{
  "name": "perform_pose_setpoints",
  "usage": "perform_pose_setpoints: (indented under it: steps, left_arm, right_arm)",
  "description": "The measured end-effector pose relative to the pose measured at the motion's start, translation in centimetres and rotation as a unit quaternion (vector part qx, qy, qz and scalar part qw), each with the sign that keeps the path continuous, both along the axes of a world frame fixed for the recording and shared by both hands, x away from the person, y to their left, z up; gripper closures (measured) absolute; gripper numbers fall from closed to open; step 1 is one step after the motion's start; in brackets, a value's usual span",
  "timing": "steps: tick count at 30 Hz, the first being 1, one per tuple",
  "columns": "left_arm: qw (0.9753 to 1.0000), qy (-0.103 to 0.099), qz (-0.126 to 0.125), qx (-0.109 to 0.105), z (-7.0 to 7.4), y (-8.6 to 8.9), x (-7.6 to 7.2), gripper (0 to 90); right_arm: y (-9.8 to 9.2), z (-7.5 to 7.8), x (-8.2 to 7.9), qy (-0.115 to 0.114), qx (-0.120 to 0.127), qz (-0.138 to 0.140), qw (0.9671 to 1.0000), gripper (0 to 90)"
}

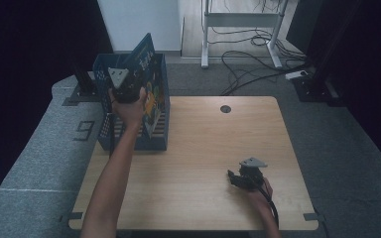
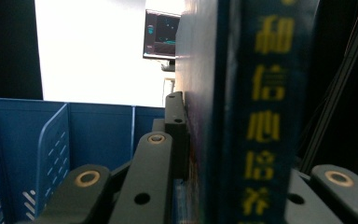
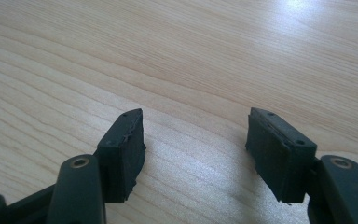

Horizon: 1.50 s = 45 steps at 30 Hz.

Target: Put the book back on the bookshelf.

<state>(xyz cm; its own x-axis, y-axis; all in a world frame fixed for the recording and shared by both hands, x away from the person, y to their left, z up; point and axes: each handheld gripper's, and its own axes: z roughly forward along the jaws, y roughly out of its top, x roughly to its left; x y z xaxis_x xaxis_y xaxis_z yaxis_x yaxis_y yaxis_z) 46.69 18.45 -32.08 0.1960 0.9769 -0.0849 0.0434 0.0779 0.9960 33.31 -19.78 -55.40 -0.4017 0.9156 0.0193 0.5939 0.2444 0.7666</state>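
A dark blue book [image 1: 148, 79] with a colourful cover stands upright and slightly tilted in a blue slotted crate [image 1: 156, 141] at the table's back left. My left gripper [image 1: 125, 90] is shut on the book's near edge, above the crate. In the left gripper view the spine [image 2: 265, 116] bears yellow characters and sits clamped in the left gripper [image 2: 233, 144]; the crate's inner wall [image 2: 98, 135] lies to the left. My right gripper [image 1: 238, 177] rests low over the table's front right, open, and the right gripper view shows bare wood between the tips of the right gripper [image 3: 196, 140].
The wooden table [image 1: 203, 148] has a round cable hole [image 1: 225, 108] near its far edge. Cables [image 1: 248, 59] and a white desk frame [image 1: 238, 20] lie on the floor beyond. A lit monitor [image 2: 161, 35] shows far behind the crate. A mesh divider [image 2: 51, 154] splits the crate.
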Motion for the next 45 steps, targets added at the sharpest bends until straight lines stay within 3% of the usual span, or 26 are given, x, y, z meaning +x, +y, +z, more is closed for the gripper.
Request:
perform_pose_setpoints:
  steps: [6,14,28,31,45]
  left_arm:
    - [0.9997,-0.021,0.002,0.014,-0.9,-0.8,0.2,81.9]
    - [0.9998,-0.012,0.009,0.012,-1.4,-1.1,1.0,82.0]
    - [0.9996,-0.019,0.02,0.007,-1.6,-1.2,2.0,81.9]
    - [0.9995,-0.009,0.021,0.021,-2.1,-1.5,2.3,81.9]
    - [0.9993,0.022,0.007,0.031,-5.8,-2.8,2.2,81.1]
  right_arm:
    - [-0.1,0.0,0.0,0.002,0.006,0.0,1.0,36.1]
    - [0.0,0.0,-0.1,0.0,0.003,-0.001,1.0,36.1]
    - [0.0,0.0,-0.2,-0.001,-0.002,0.0,1.0,36.1]
    - [0.0,0.0,-0.2,-0.001,-0.003,0.0,1.0,36.1]
    - [0.1,0.0,-0.3,-0.001,-0.003,-0.002,1.0,36.6]
